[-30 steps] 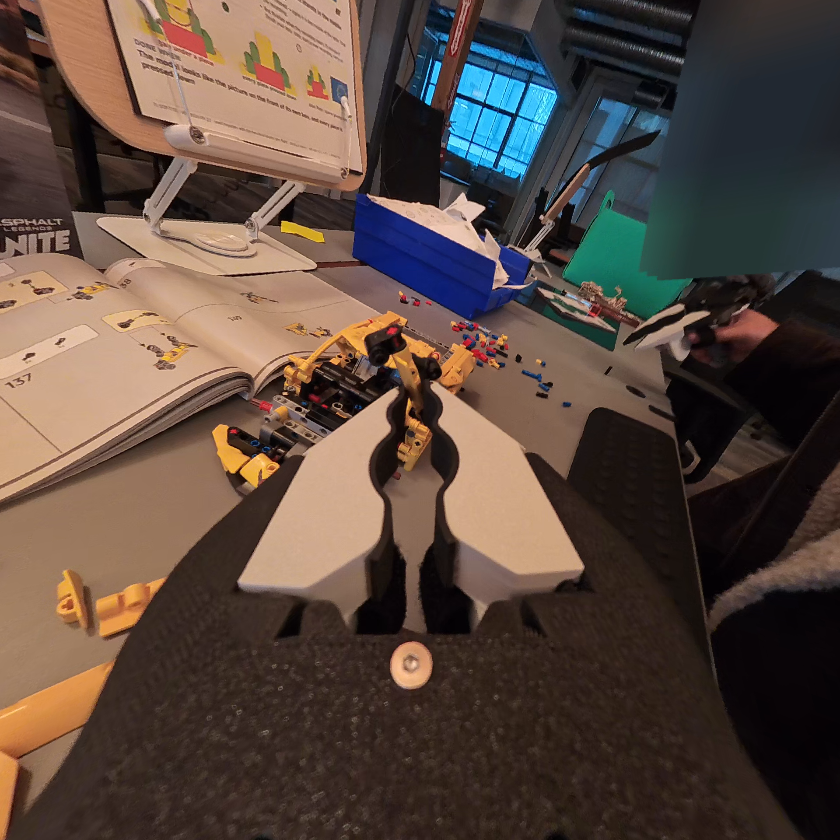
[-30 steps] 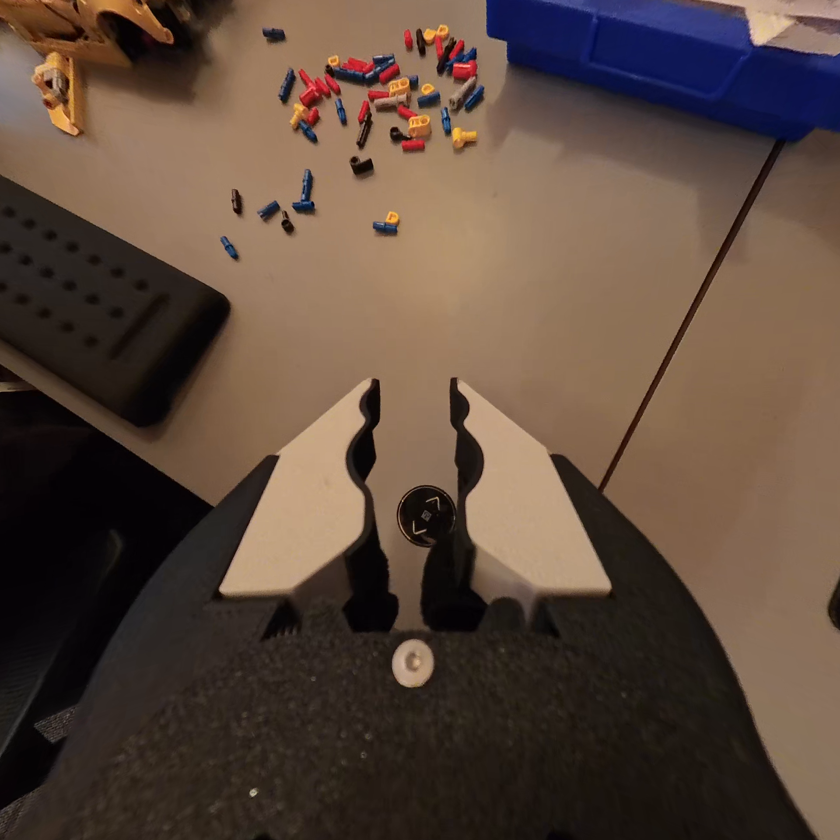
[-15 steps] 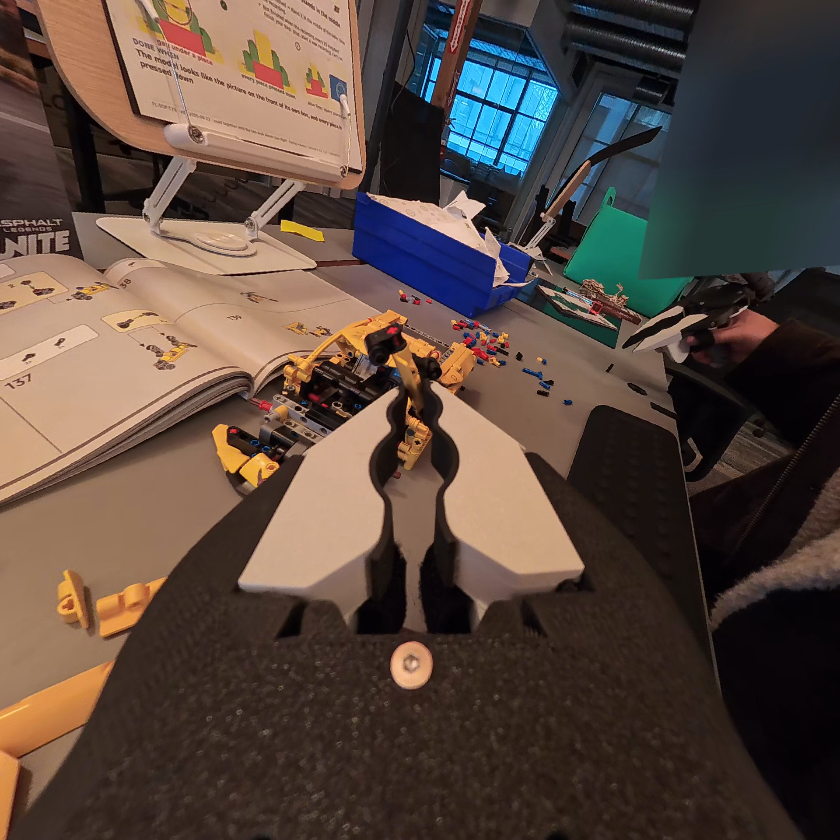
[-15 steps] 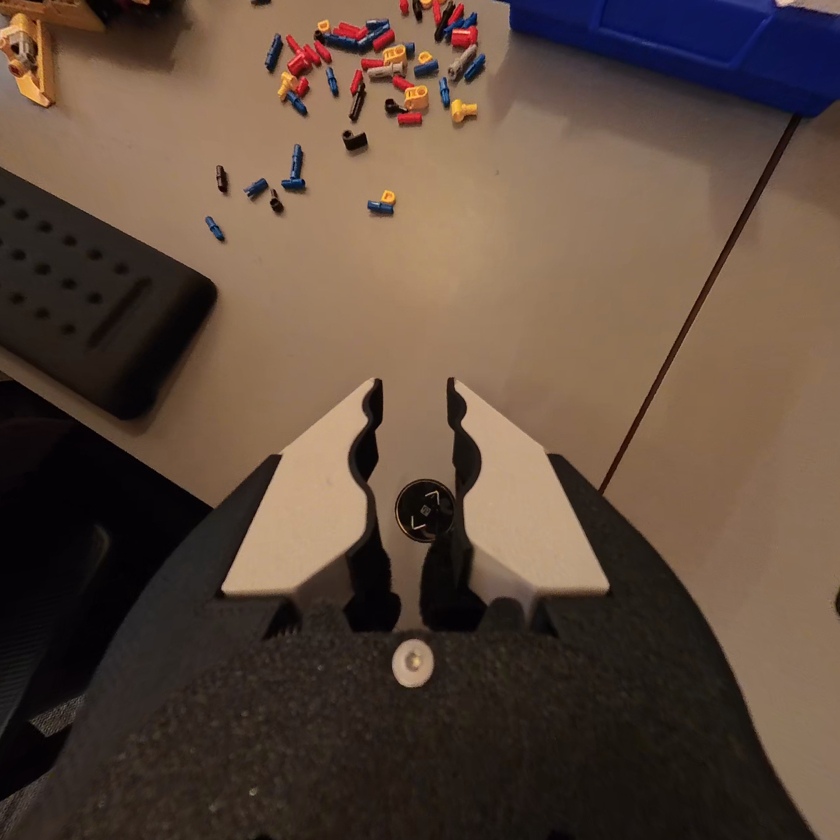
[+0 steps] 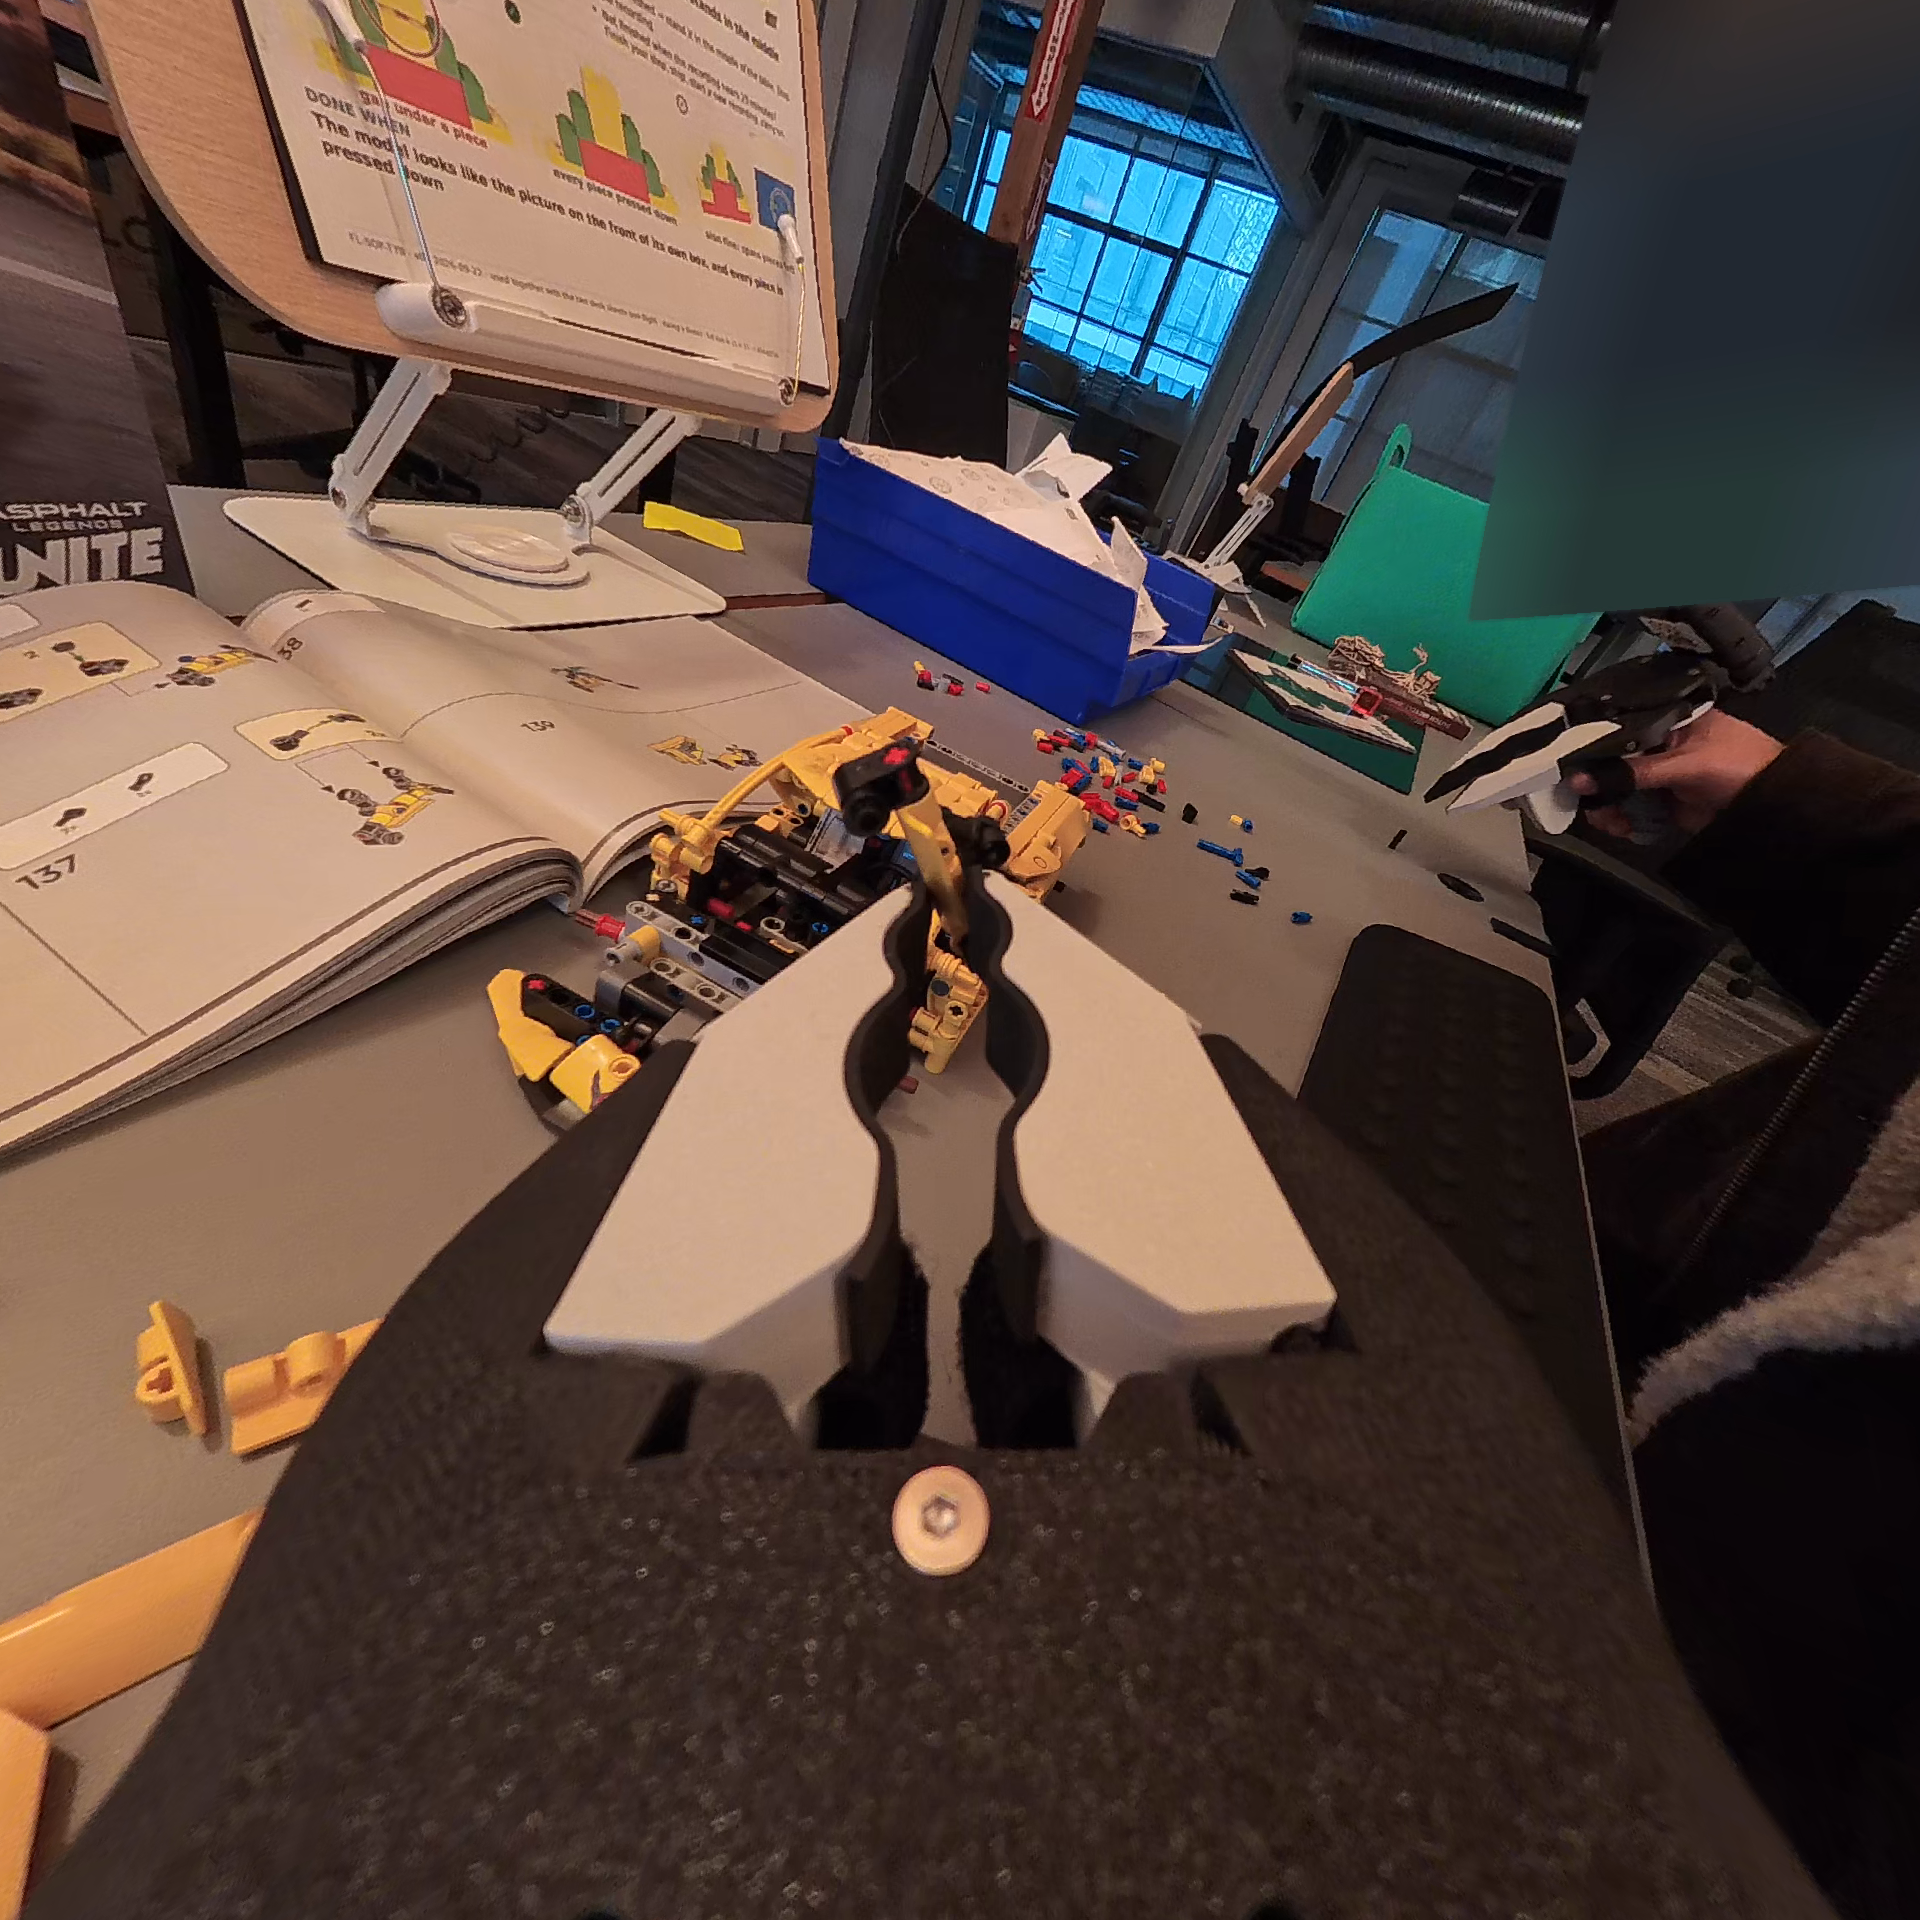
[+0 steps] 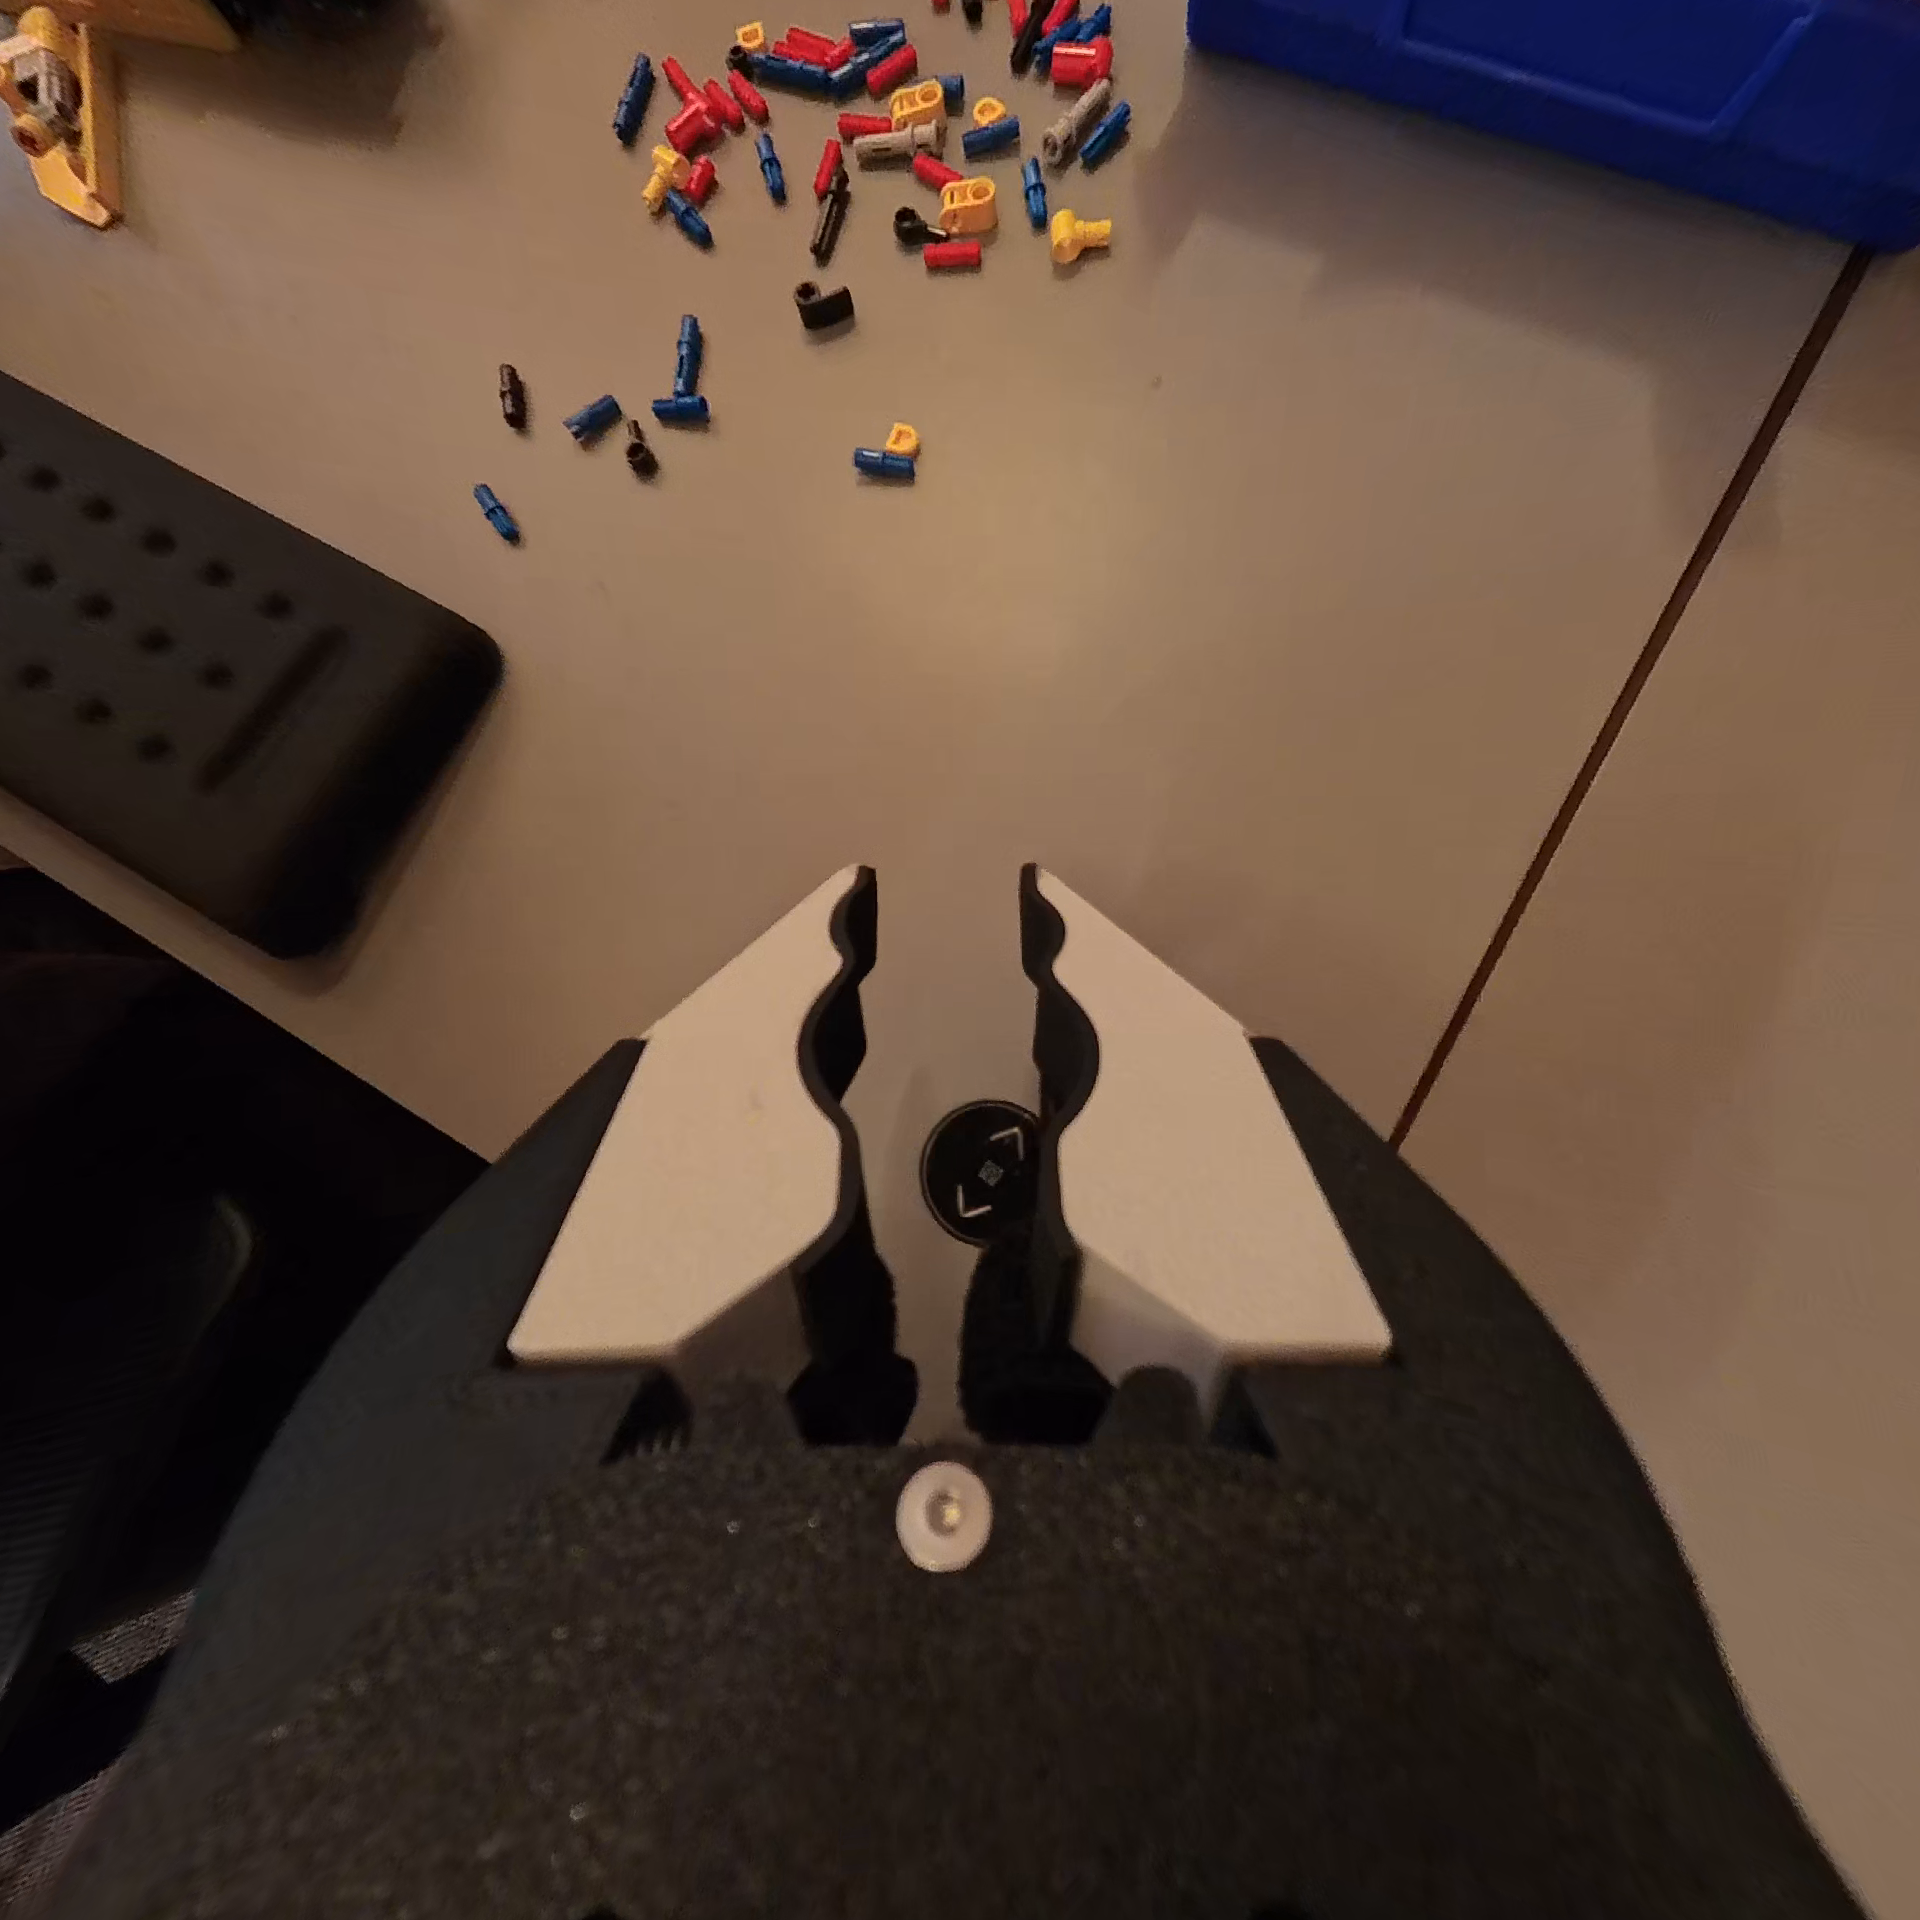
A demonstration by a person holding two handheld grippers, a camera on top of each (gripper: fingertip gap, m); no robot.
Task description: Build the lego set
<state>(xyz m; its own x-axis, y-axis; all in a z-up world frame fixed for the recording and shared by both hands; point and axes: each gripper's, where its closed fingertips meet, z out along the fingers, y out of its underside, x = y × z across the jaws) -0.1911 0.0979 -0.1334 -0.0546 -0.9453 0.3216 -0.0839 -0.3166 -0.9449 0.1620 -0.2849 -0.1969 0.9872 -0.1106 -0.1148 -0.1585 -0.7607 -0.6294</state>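
My left gripper point(image 5: 948, 896) is shut on a yellow lego sub-assembly point(image 5: 943, 1013). It is a thin yellow beam with a black and red connector on top. I hold it just in front of the half-built yellow and black lego car point(image 5: 769, 894) on the grey table point(image 5: 312, 1195). My right gripper point(image 6: 948, 883) is open and empty above bare table. A pile of small red, blue, yellow and black lego pins point(image 6: 883, 135) lies beyond it. The right gripper also shows far right in the left wrist view point(image 5: 1507, 769), held by a hand.
An open instruction book point(image 5: 260, 810) lies left of the car, with a page stand point(image 5: 499, 208) behind it. A blue bin point(image 6: 1558, 94) stands at the back and a black perforated pad point(image 6: 187, 665) at the table's edge. Loose yellow parts point(image 5: 239, 1382) lie near left. A black round disc point(image 6: 982, 1184) sits under the right gripper.
The right gripper's view has shifted slightly, so the pin pile sits a little higher in the frame. The left gripper and its yellow piece have stayed put.
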